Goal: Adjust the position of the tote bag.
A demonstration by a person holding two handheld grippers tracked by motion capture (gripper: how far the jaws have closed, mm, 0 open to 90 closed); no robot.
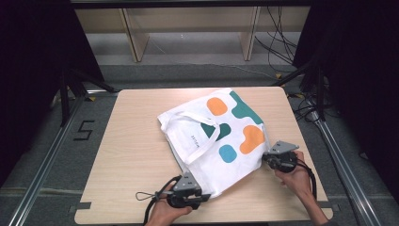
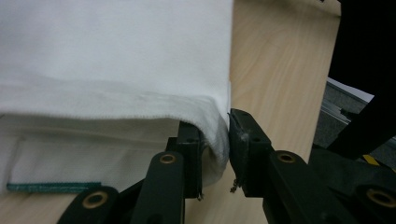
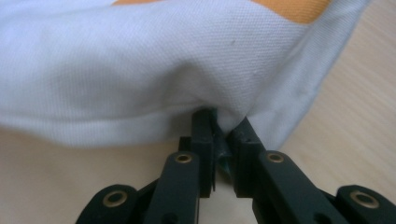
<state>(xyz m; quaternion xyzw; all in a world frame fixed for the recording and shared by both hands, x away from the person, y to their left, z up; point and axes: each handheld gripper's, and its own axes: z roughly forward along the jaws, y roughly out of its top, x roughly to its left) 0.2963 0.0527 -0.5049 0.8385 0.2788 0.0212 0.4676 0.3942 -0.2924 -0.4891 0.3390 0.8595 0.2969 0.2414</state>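
Fingers (image 2: 243,144) of the left gripper (image 1: 203,197) pinch the tote bag (image 1: 214,139) at six o'clock. Right gripper (image 1: 266,159) clamps its hem at four o'clock on the table (image 1: 131,155). Small print on the bag stays unreadable.

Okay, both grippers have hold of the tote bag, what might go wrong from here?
1. The left gripper pinches only the very corner of the tote bag; a pull may slip it free.
2. The right gripper bites a small fold at the bag's edge, so its hold also looks thin.
3. The loose handle lies across the bag and may flop or get folded in when the bag is lifted.
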